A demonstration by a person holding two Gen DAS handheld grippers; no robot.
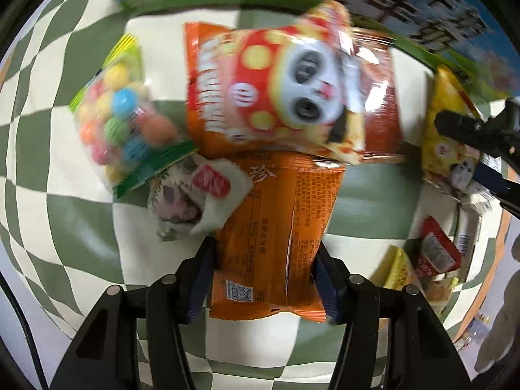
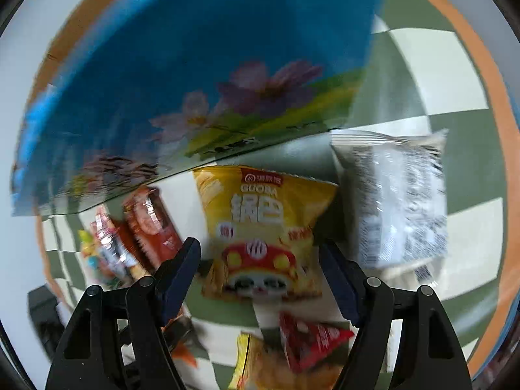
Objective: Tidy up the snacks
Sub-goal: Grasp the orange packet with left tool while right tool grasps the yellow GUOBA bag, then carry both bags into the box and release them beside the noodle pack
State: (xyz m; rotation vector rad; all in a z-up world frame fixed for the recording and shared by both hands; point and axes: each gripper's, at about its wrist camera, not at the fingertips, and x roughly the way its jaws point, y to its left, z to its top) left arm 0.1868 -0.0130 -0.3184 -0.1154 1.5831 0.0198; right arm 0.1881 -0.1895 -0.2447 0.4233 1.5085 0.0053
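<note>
the orange snack packet (image 1: 273, 237) lies flat on the checkered desk (image 1: 65, 227), clenched at its sides by the left hand-held gripper (image 1: 265, 279). the yellow snack packet (image 2: 260, 230) lies between the right hand-held gripper's (image 2: 260, 276) spread fingers, untouched, beside a white packet (image 2: 396, 201) and under a blue flowered box (image 2: 195, 81).

A green-and-white checked tablecloth (image 1: 74, 217) covers an orange-edged table (image 2: 487, 74)

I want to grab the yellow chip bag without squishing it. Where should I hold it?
Come from above and pinch the yellow bag across its two long side edges, near the lower end. It lies flat on the checkered cloth, and the right gripper jaws already straddle it.
</note>
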